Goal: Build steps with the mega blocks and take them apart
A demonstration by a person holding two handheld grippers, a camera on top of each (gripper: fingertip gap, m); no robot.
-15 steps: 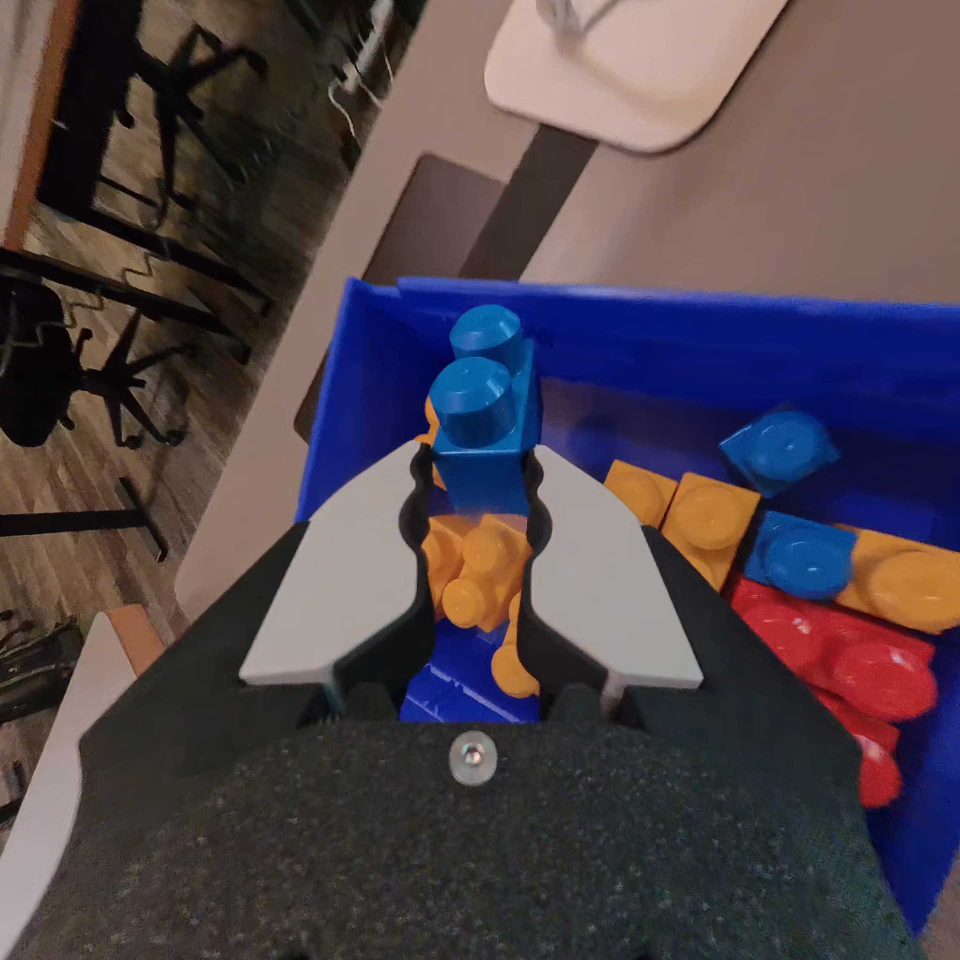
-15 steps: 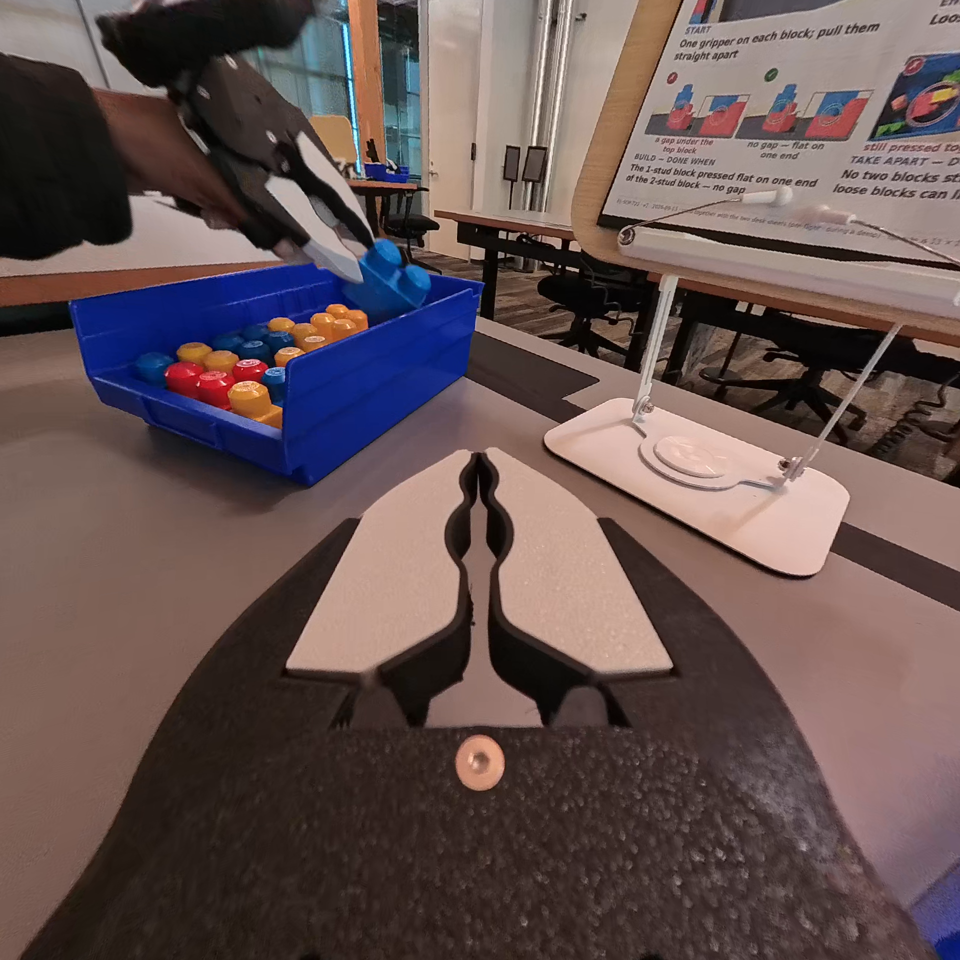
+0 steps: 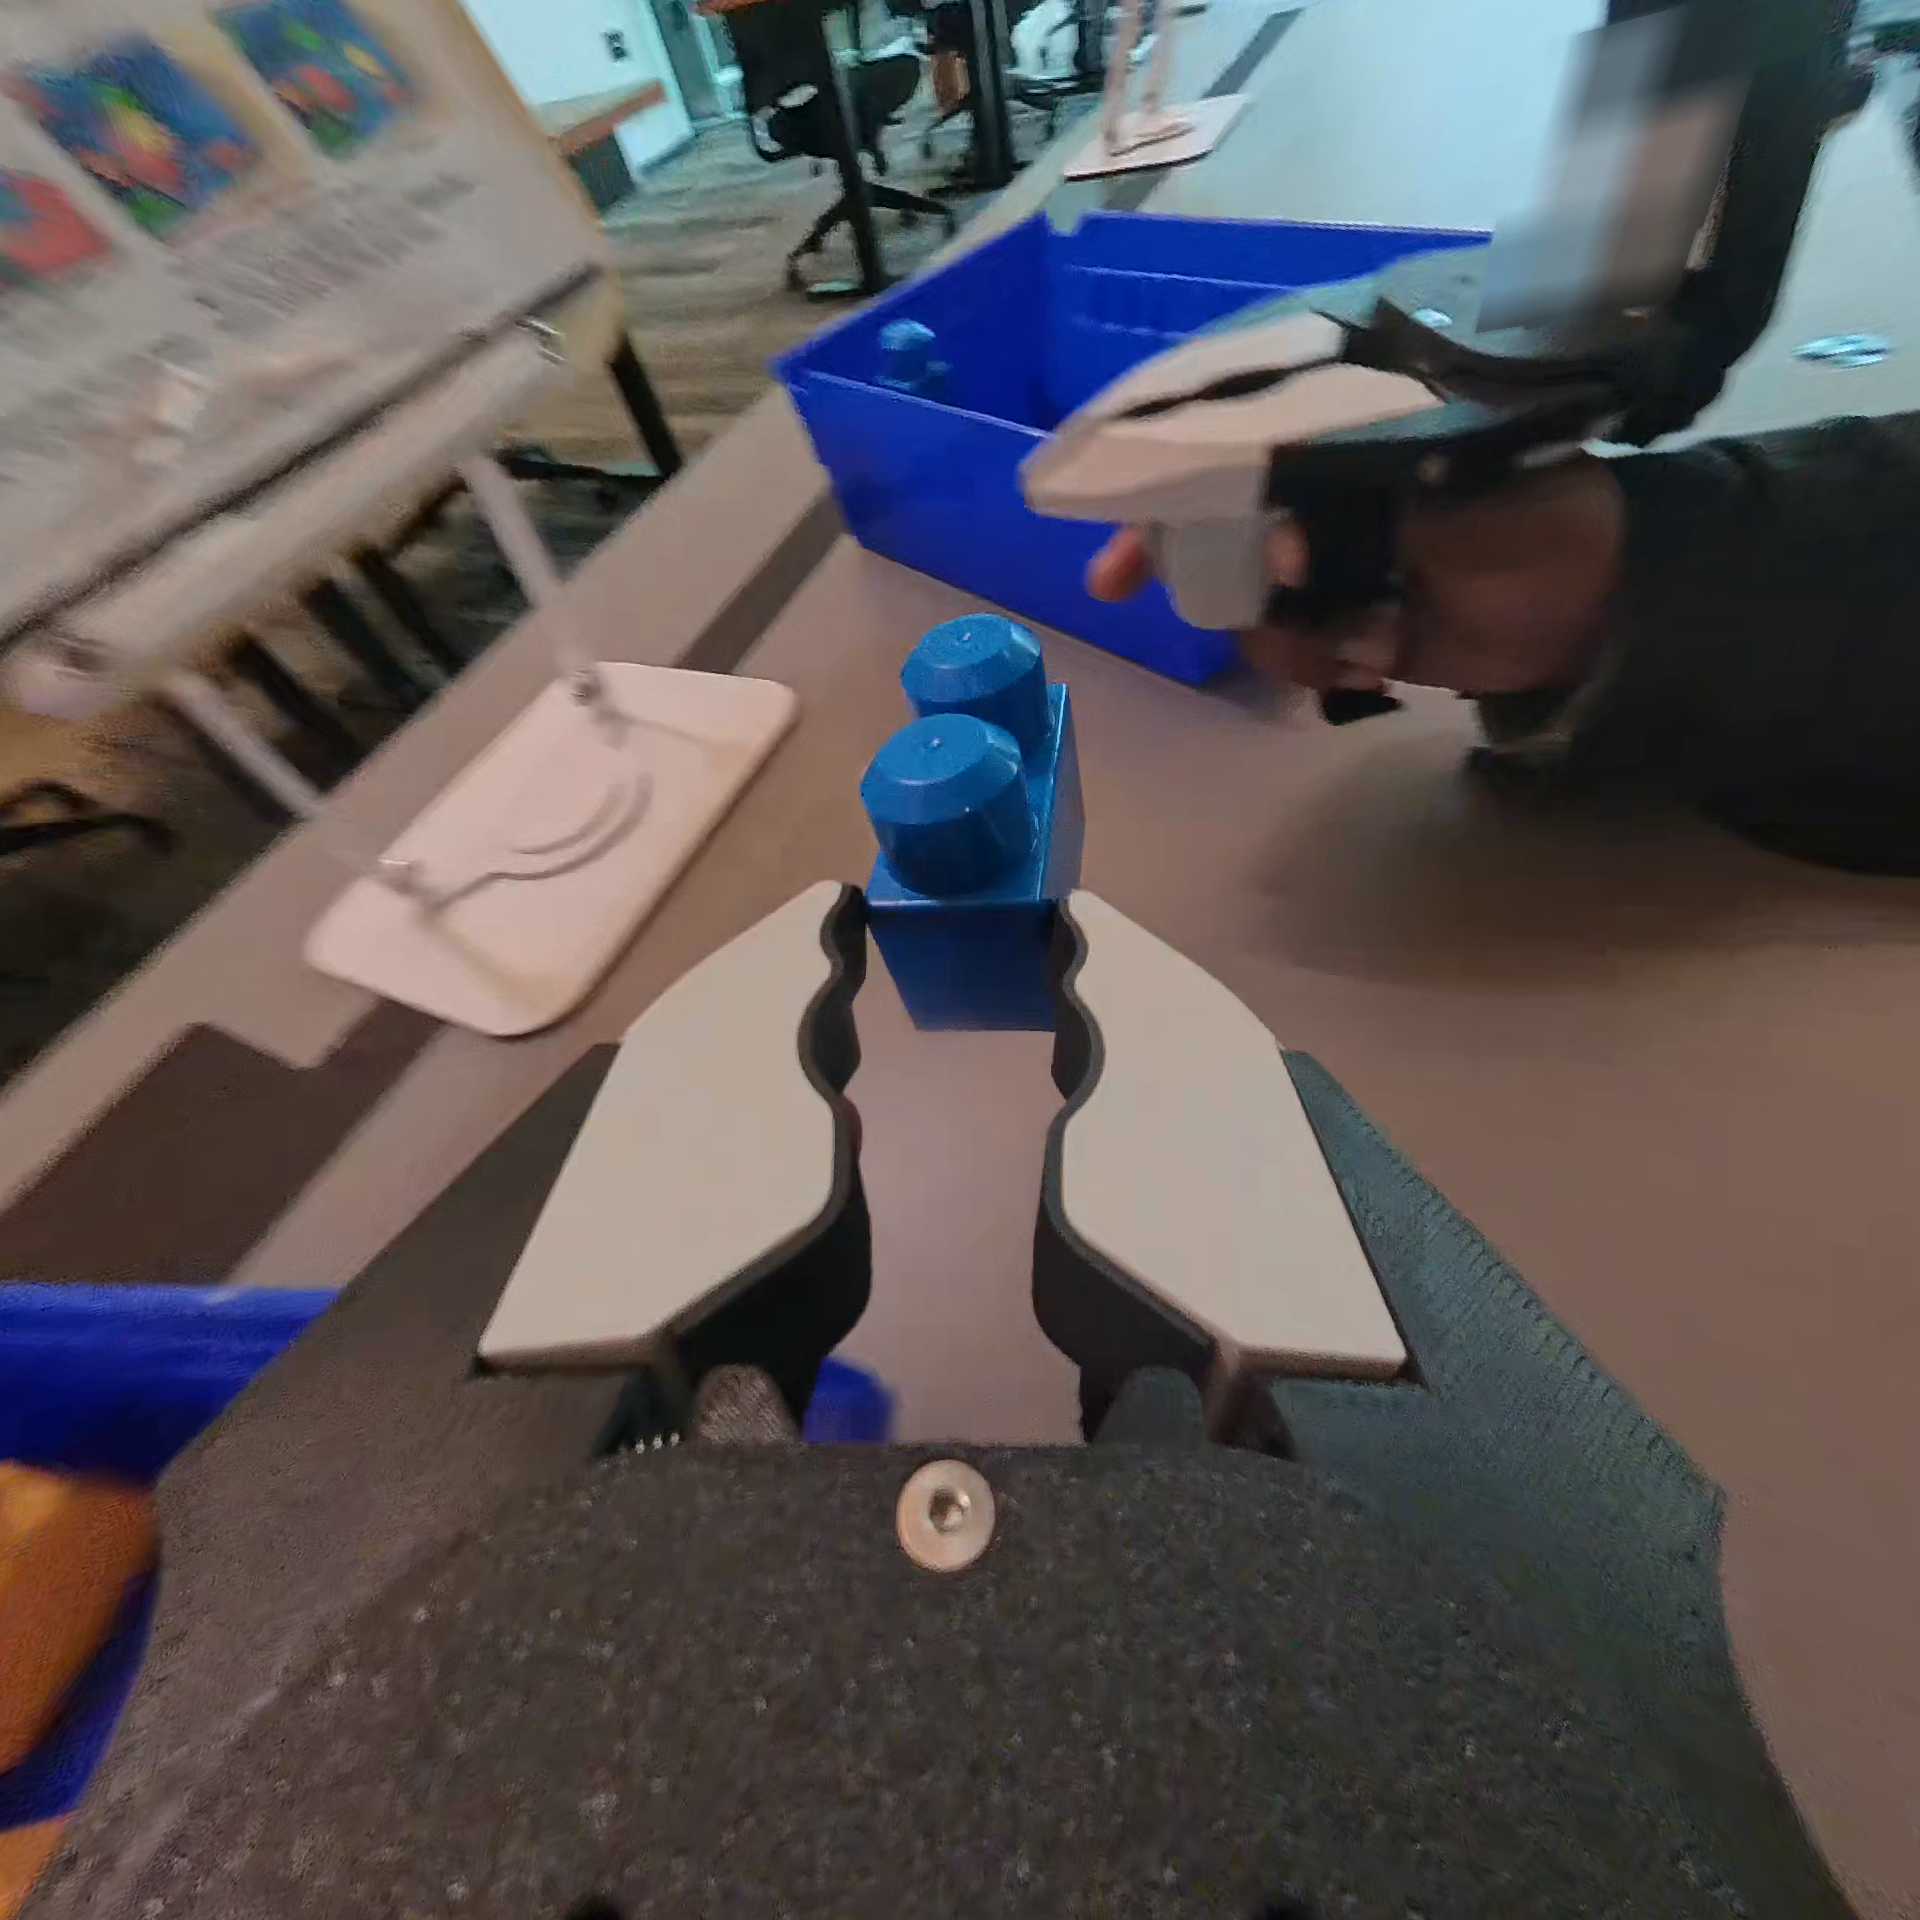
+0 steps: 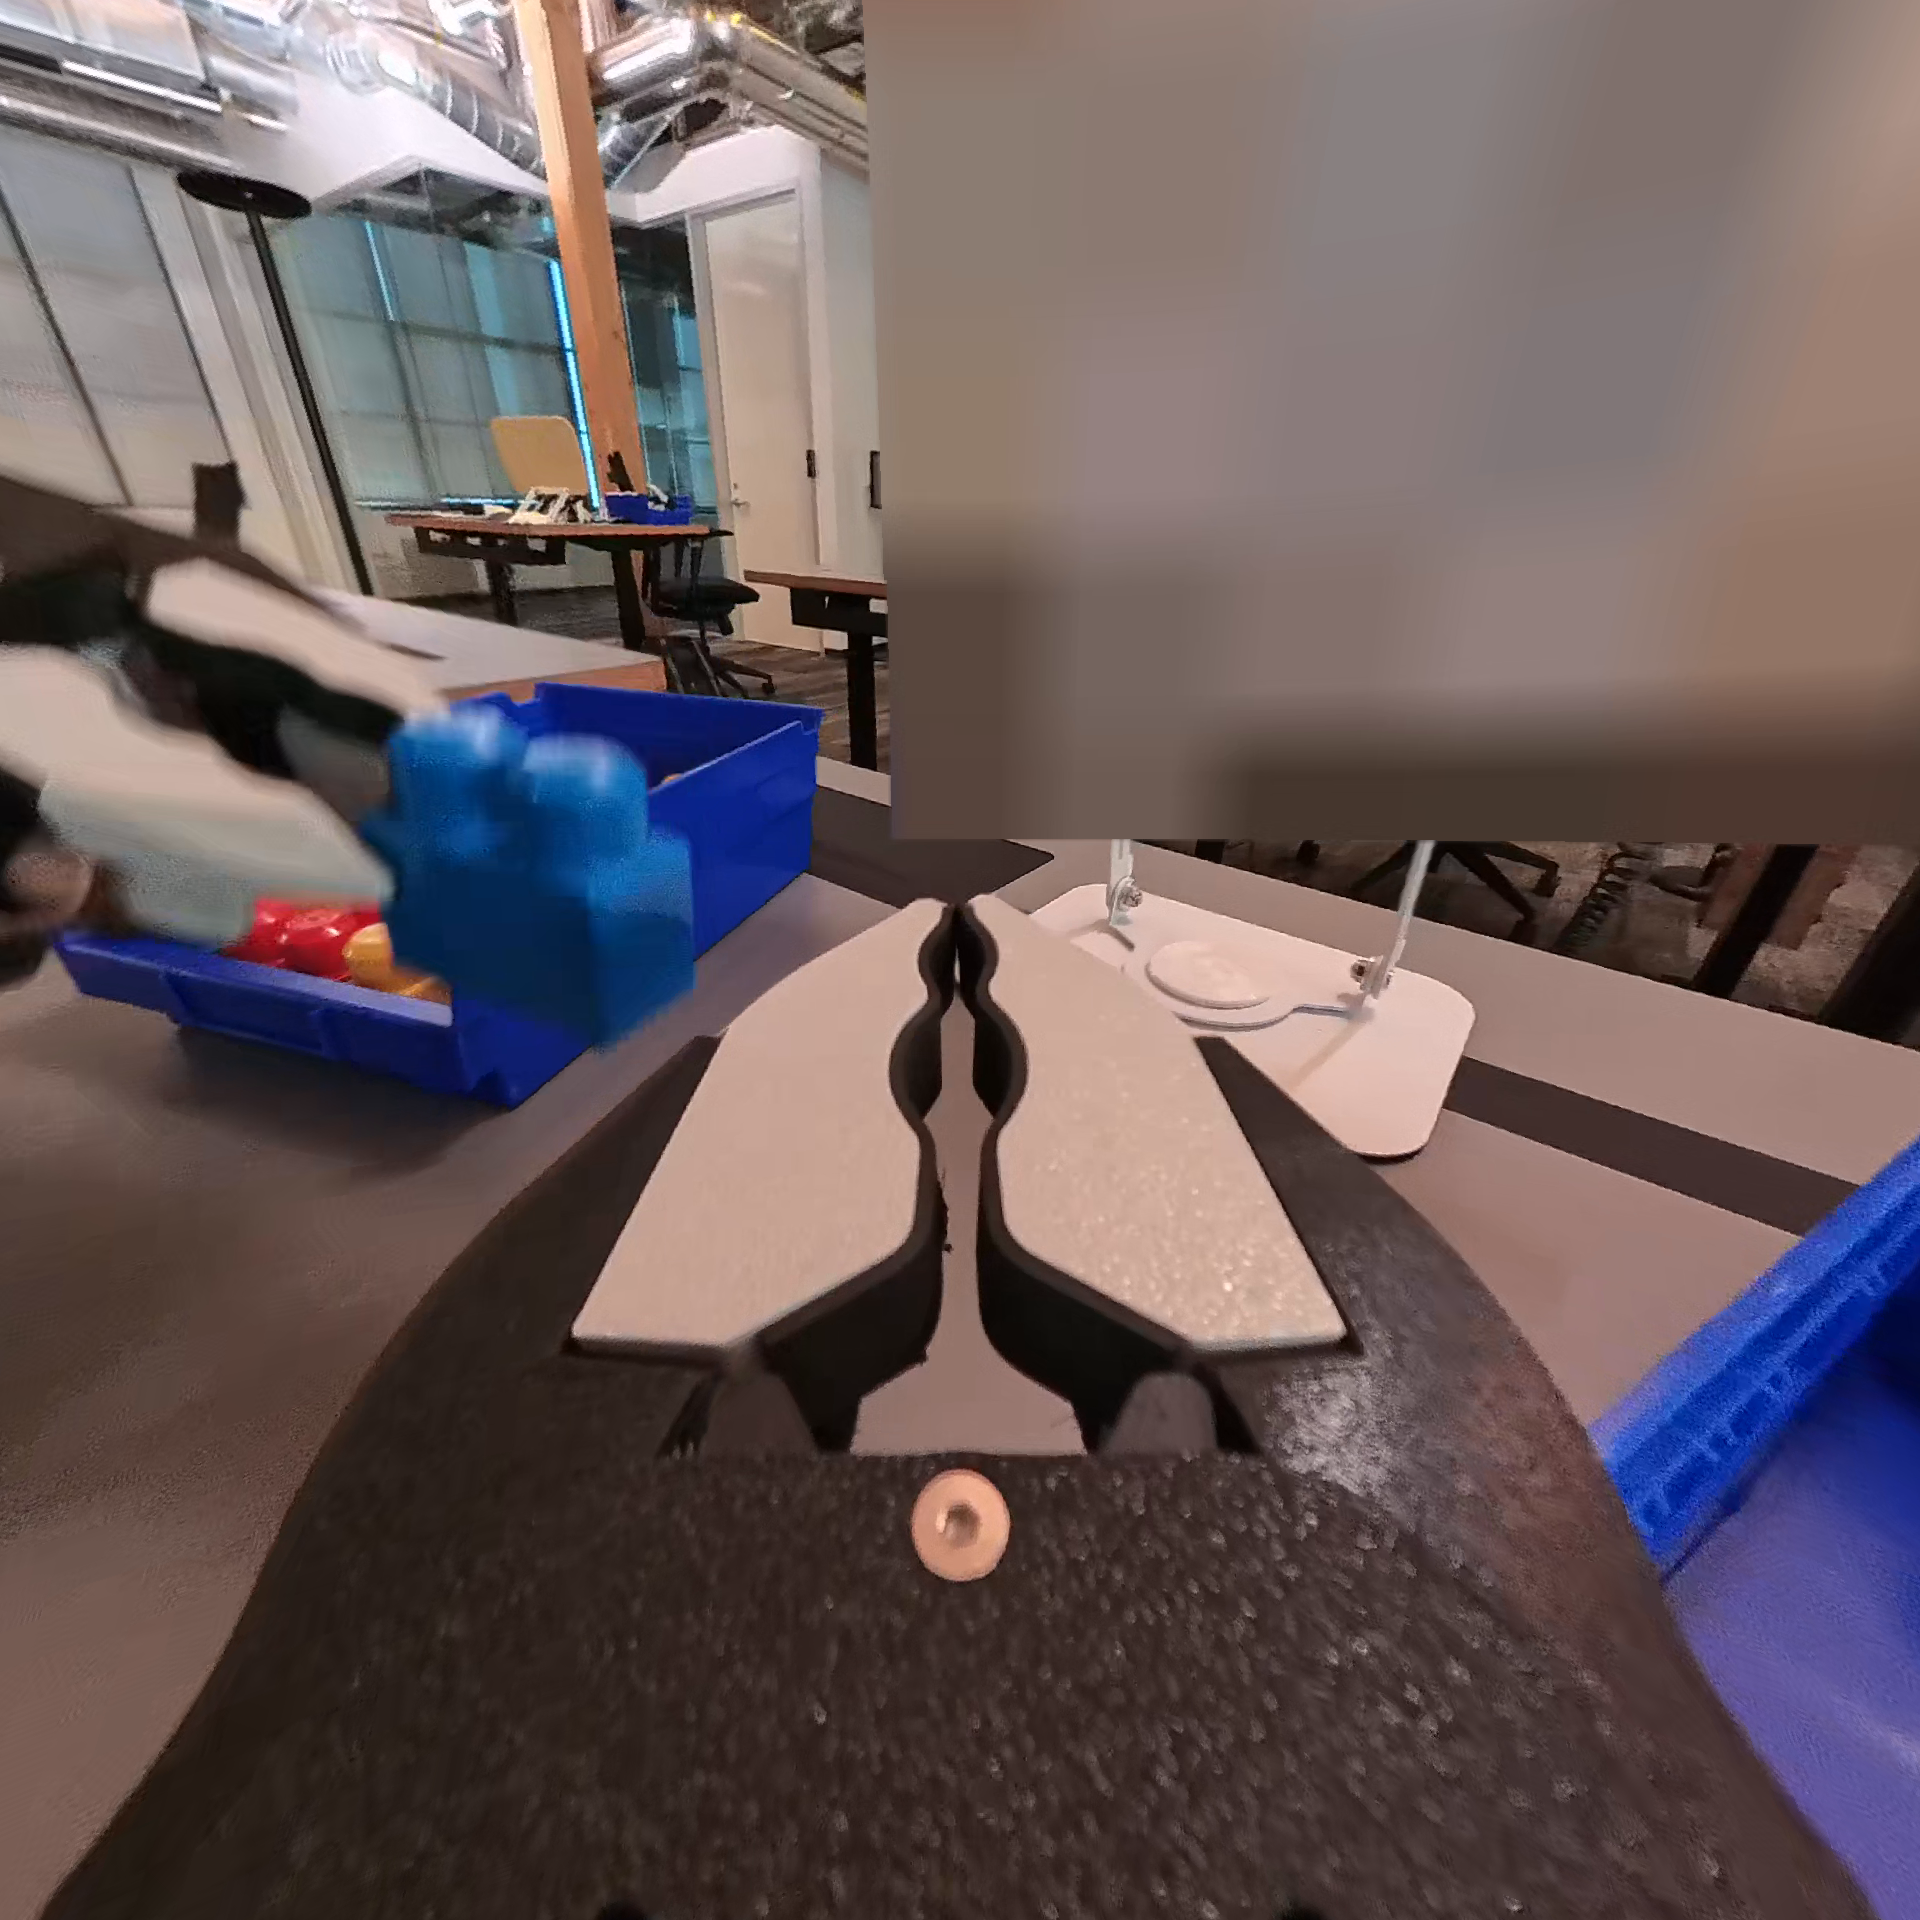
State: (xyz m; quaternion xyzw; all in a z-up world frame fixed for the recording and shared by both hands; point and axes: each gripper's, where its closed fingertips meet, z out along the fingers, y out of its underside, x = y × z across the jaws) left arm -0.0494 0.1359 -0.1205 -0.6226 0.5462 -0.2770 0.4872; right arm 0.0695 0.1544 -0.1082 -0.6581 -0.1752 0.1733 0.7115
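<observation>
Gripping only the blue block's (image 3: 971, 935) near end above the counter (image 3: 1455, 1091), the left tongs (image 3: 961, 914) could let it twist loose; the right tongs (image 4: 954, 920) hover empty, nearly closed.

Right gripper (image 4: 954, 914) foreground centre, grey fingers (image 4: 1127, 1164) nearly touching at tips, nothing between them. Left gripper (image 4: 384, 821) far left, motion-blurred, clamping blue two-stud block (image 4: 540, 894) above grey table (image 4: 208, 1195). Behind block: blue bin (image 4: 727, 821) holding red and yellow blocks (image 4: 312, 940). White stand base (image 4: 1371, 1049) on table, right of centre. Second blue bin edge (image 4: 1787, 1340) at right border.
</observation>
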